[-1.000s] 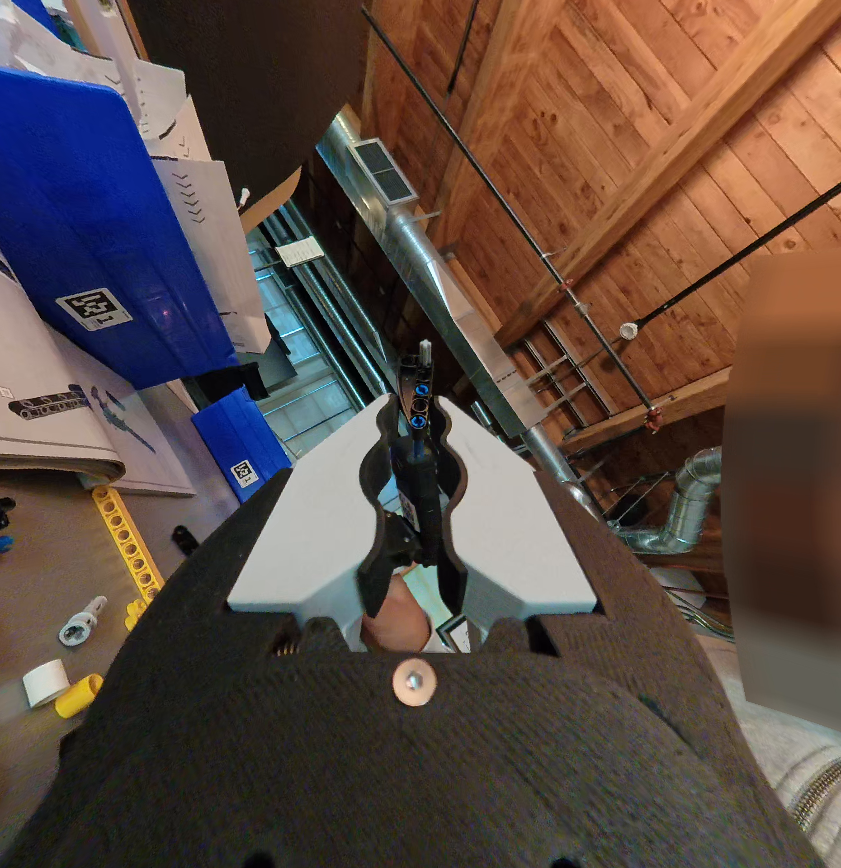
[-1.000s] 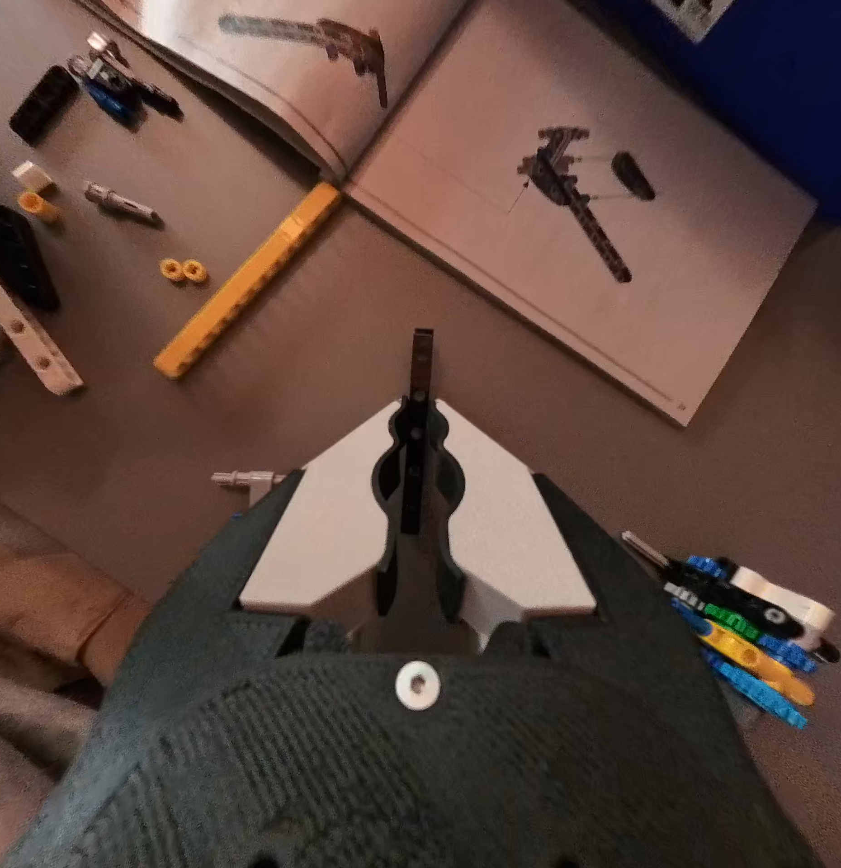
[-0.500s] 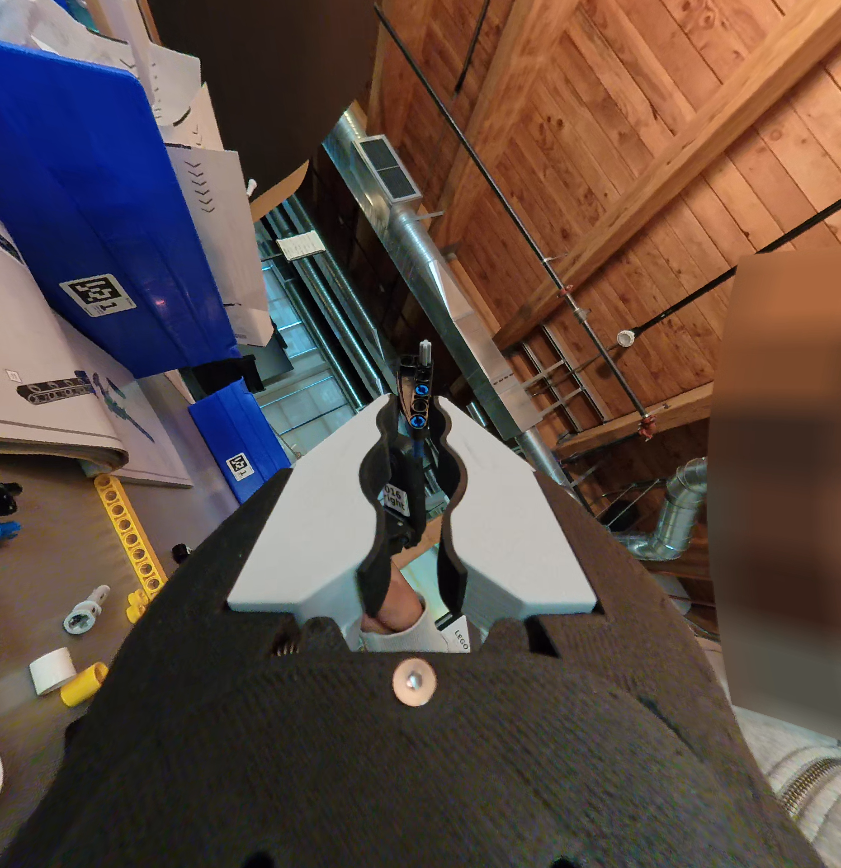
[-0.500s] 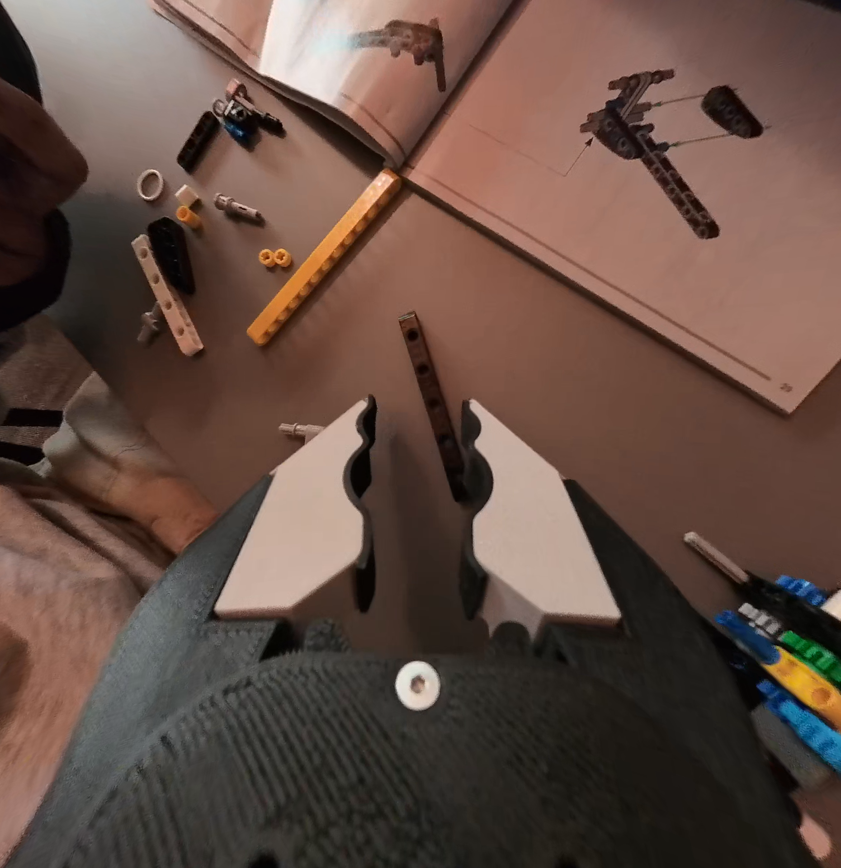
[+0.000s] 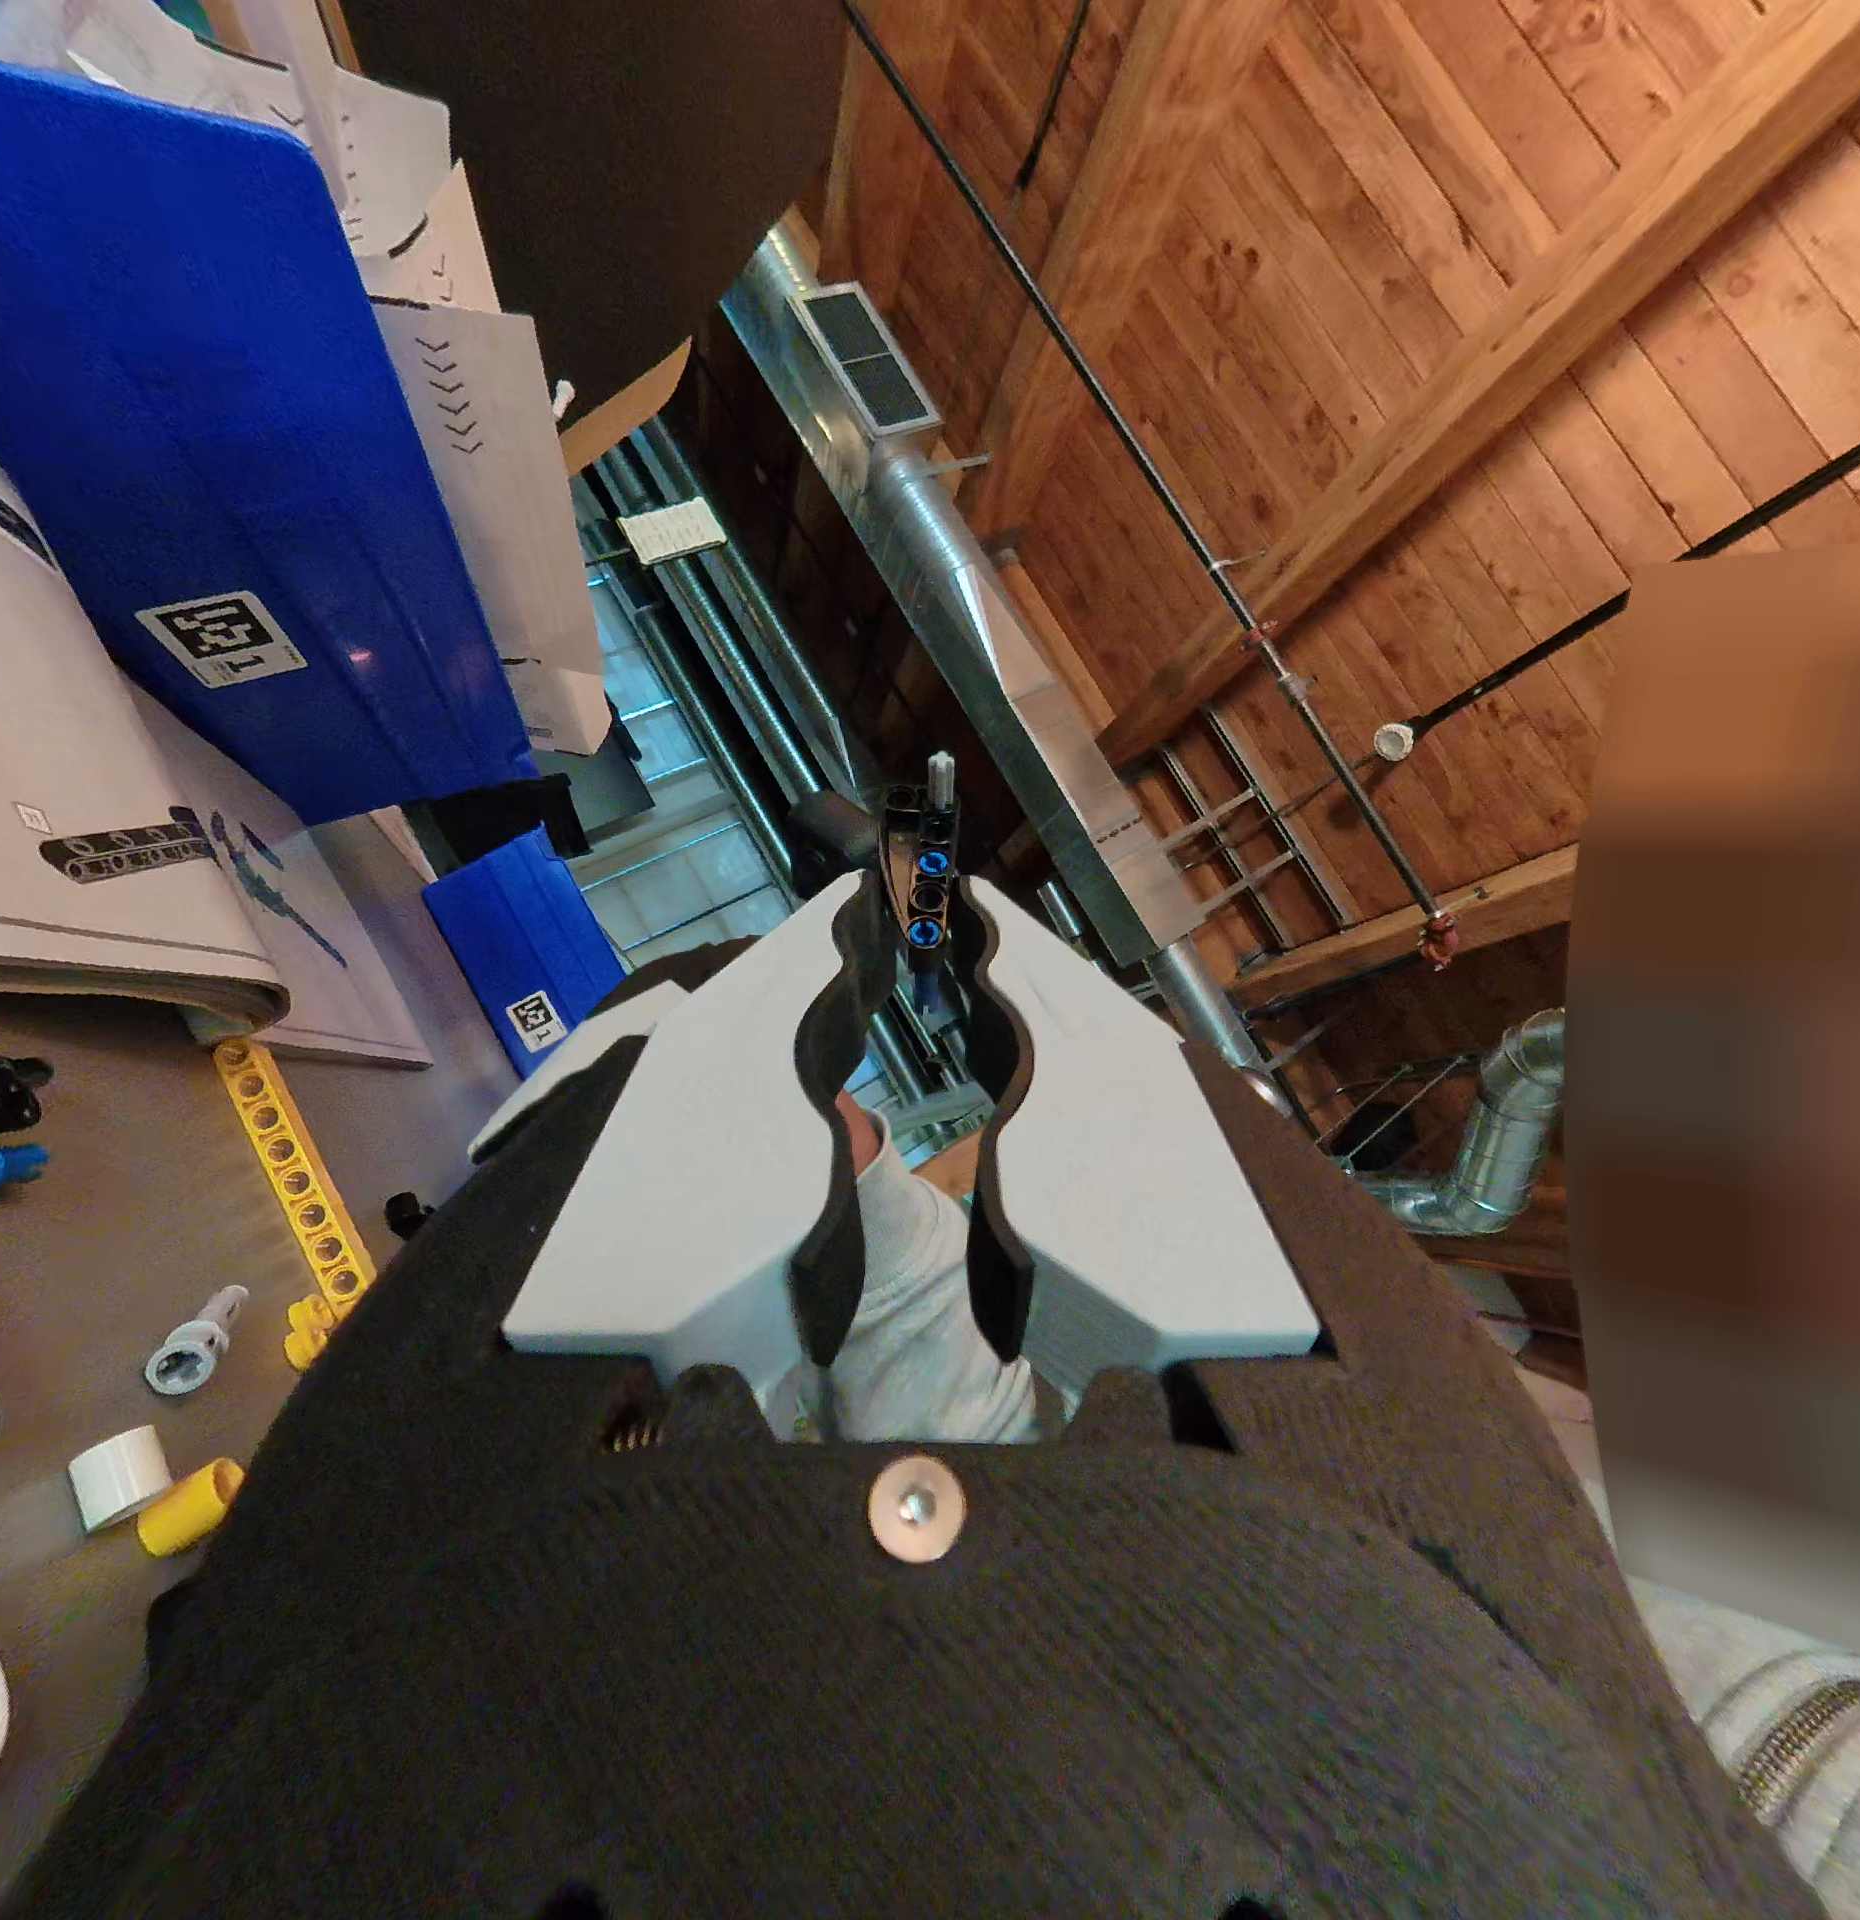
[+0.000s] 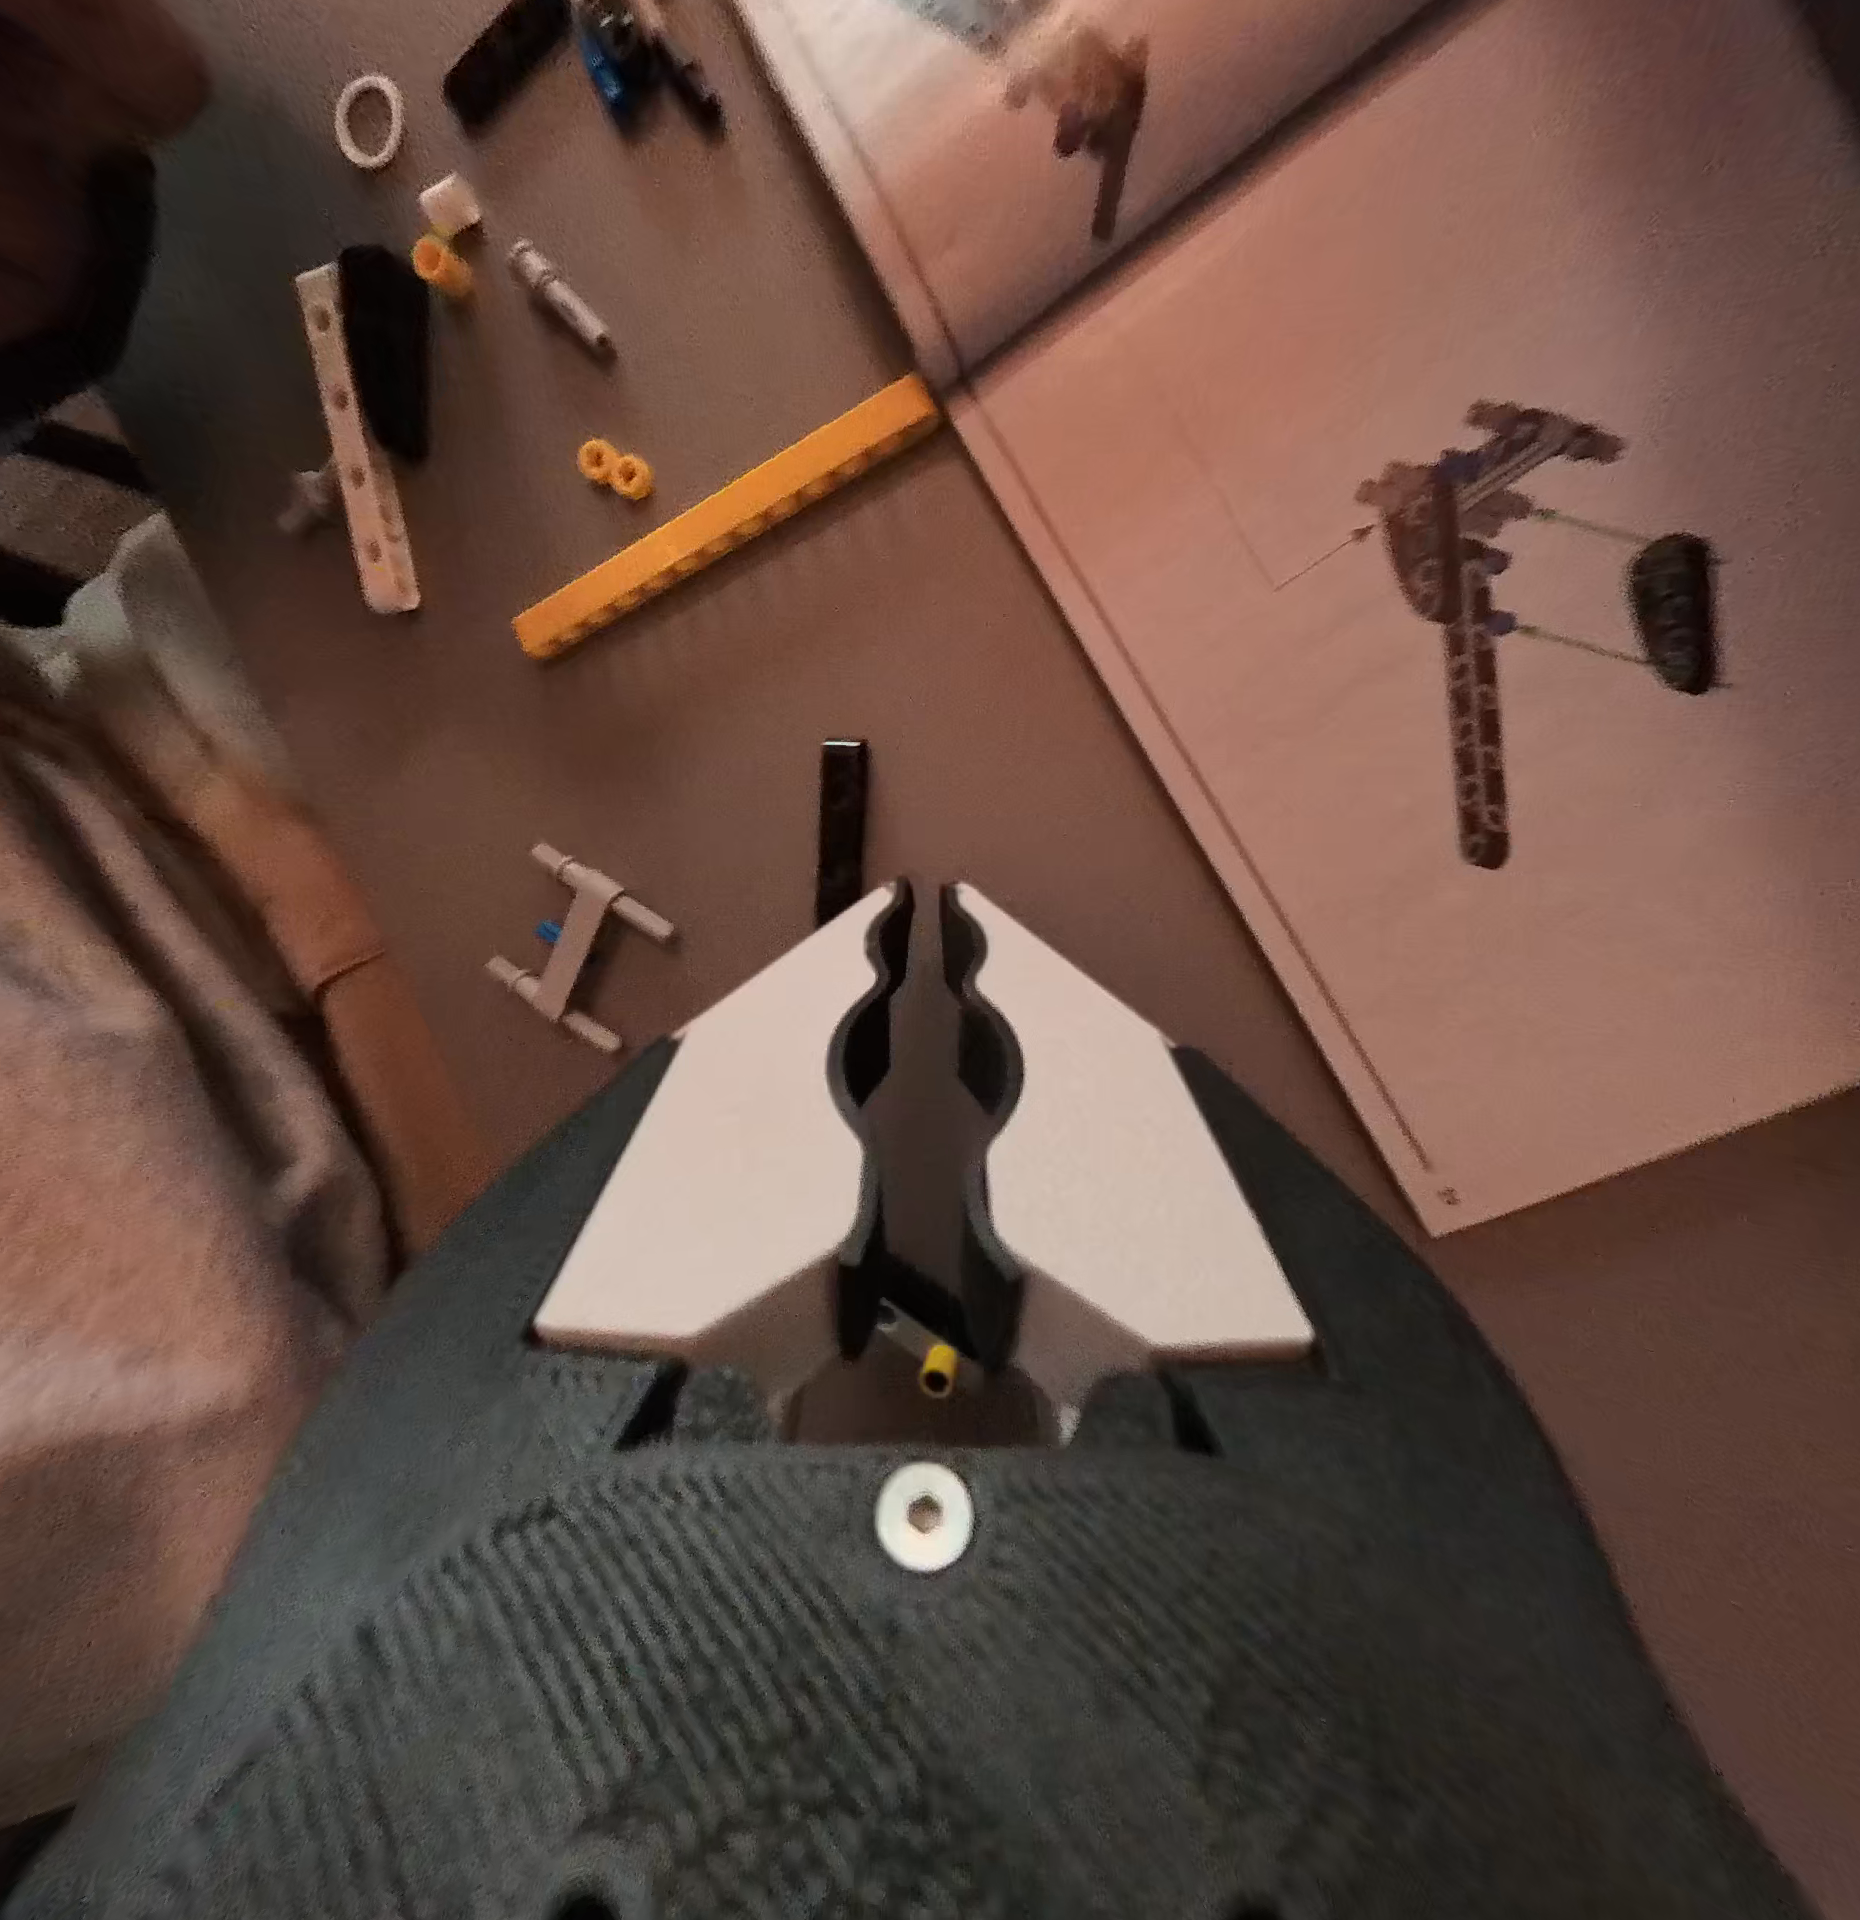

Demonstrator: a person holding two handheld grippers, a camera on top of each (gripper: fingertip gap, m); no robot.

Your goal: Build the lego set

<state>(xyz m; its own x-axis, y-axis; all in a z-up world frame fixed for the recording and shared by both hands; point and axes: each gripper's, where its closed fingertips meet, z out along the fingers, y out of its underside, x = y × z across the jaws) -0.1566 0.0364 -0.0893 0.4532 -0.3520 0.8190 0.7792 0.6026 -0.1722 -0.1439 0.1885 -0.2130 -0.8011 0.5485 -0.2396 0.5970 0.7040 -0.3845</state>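
Observation:
My left gripper (image 5: 921, 894) points up toward the ceiling and is shut on a small black Lego assembly (image 5: 918, 862) with blue pins and a white pin on top. My right gripper (image 6: 926, 899) hovers over the brown table with its jaws closed to a thin gap and nothing between them. A black beam (image 6: 841, 821) lies flat on the table just beyond and left of its tips. The open instruction booklet (image 6: 1425, 831) lies to the right.
In the right wrist view, left of the gripper, lie a long yellow beam (image 6: 728, 520), a white H-shaped piece (image 6: 578, 945), a white beam (image 6: 360, 447), a black curved piece (image 6: 386, 348) and small pins. A person's sleeve (image 6: 126, 1039) is at left. Blue boxes (image 5: 209, 416) stand behind. Spacing between my two grippers at the tips: around 20 cm.
My right gripper opened and let go of the black beam, which now lies on the table. It then shut again empty. My left gripper kept hold of its assembly and barely moved.

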